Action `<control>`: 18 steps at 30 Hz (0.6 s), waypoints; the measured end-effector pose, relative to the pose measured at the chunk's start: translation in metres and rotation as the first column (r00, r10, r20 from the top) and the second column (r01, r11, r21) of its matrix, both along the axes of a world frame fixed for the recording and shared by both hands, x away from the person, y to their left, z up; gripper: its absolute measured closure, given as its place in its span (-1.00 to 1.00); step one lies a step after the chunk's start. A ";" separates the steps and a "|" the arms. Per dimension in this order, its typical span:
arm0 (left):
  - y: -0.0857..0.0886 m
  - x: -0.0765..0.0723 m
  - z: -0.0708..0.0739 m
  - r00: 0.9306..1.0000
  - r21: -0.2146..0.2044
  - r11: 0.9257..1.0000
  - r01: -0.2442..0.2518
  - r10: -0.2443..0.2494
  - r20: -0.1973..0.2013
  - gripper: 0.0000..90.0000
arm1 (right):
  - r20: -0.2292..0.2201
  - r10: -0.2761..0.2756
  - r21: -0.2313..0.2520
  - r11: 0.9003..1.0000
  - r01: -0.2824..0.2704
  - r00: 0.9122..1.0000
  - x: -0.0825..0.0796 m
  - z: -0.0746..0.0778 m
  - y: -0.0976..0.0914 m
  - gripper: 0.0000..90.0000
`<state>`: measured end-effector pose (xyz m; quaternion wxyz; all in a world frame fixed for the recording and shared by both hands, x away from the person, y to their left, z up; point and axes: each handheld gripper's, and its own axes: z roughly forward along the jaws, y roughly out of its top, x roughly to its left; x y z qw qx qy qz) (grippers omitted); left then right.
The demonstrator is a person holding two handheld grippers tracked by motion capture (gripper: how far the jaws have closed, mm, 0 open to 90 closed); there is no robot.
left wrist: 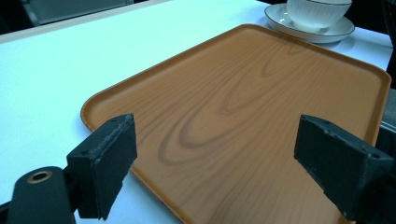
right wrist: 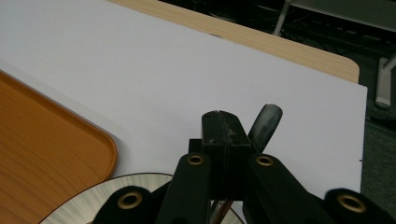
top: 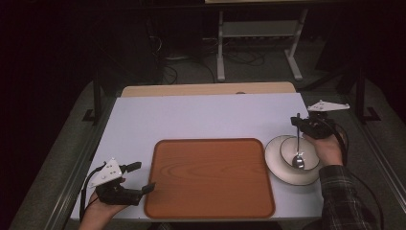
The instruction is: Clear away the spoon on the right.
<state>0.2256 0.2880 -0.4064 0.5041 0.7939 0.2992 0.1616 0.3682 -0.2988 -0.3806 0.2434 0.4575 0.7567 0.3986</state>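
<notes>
1. We have the table (top: pixel 191 117) with plenty of bare top behind and left of the tray (top: pixel 209 178), good room for moving.
2. The tray lies empty; its raised rim is an edge to clear.
3. The plate (top: pixel 273 158) touches the tray's right side and carries the bowl (top: pixel 287 151).
4. Our right gripper (top: pixel 306 125) is clamped on the spoon (top: pixel 298 148) (handle upright, scoop in the bowl); we keep it steady and lower gently.
5. Our left gripper (top: pixel 139 177) waits with jaws apart, holding nothing.
</notes>
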 end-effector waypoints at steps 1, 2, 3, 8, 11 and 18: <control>0.000 0.000 0.000 1.000 0.000 1.000 0.000 0.000 0.000 -0.72 | 0.002 -0.005 -0.003 1.000 0.005 1.000 0.000 0.000 -0.001 0.99; 0.000 0.000 0.000 1.000 0.000 1.000 0.000 0.000 -0.001 -0.72 | 0.001 -0.009 -0.004 1.000 0.009 1.000 -0.001 0.000 -0.002 0.99; 0.000 0.000 0.000 1.000 0.000 1.000 0.001 -0.001 -0.001 -0.72 | 0.002 -0.011 -0.003 1.000 0.011 1.000 -0.001 0.000 -0.003 0.99; 0.001 0.000 0.000 1.000 0.001 1.000 0.000 0.000 0.002 -0.71 | 0.002 -0.030 -0.009 1.000 0.030 1.000 -0.004 -0.001 -0.008 0.99; 0.000 0.000 0.000 1.000 0.000 1.000 -0.001 0.001 0.001 -0.71 | 0.004 -0.043 -0.010 0.999 0.043 0.999 -0.007 -0.001 -0.012 0.99; 0.001 0.000 0.000 1.000 -0.002 1.000 -0.003 0.003 -0.001 -0.71 | 0.007 -0.069 -0.006 0.998 0.069 0.998 -0.014 0.000 -0.021 0.99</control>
